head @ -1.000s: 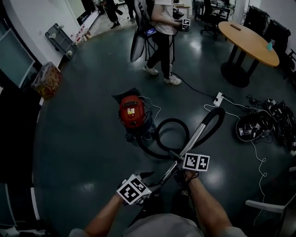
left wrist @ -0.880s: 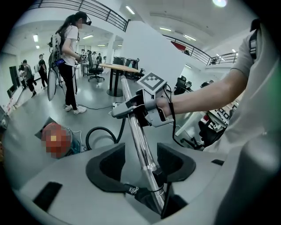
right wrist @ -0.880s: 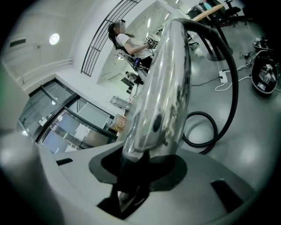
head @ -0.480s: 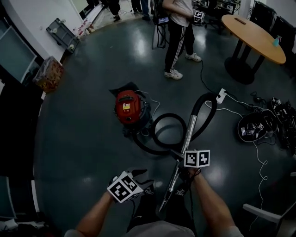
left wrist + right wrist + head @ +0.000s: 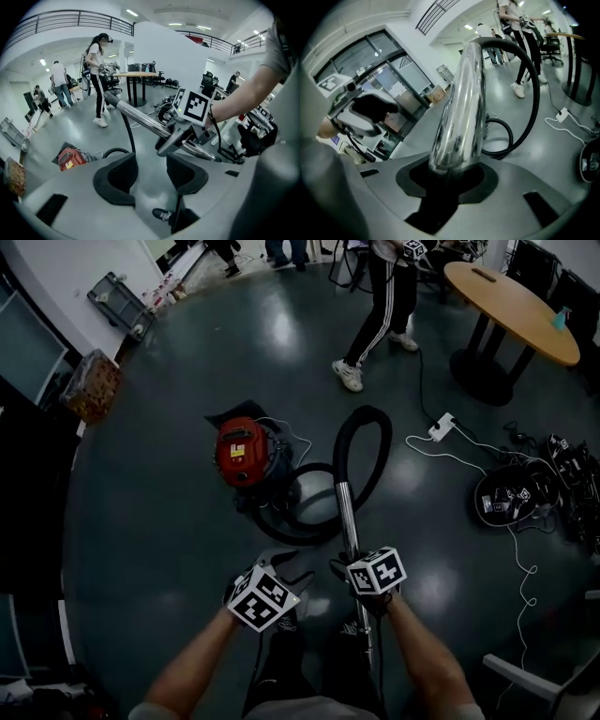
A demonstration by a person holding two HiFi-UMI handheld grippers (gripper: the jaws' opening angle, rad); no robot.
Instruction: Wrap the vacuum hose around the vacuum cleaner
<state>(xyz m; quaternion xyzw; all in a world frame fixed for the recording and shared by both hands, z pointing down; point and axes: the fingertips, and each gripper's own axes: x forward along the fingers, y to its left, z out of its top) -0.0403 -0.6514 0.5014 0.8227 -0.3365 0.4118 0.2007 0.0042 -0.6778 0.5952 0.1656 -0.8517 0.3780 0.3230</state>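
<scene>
- Jaws of the right gripper are closing on the chrome wand; the left gripper hangs spread, empty.
- At eleven o'clock sits the vacuum cleaner, its hose arching toward twelve.
- Risk: the slick wand twisting in that single claw.

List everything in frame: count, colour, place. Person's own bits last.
vacuum cleaner: 1, red, floor, centre-left
vacuum hose: 1, black, looped on floor right of the vacuum cleaner, arching up to the metal wand
metal wand: 1, chrome, ahead of the person
round table: 1, wood top, upper right
power strip: 1, white, floor right of the vacuum hose
gear pile: 1, black, floor far right
bystander: 1, black striped trousers, top centre
left hand-held gripper: 1, grey, jaws apart, nothing between them
right hand-held gripper: 1, grey, jaws closing on the metal wand
</scene>
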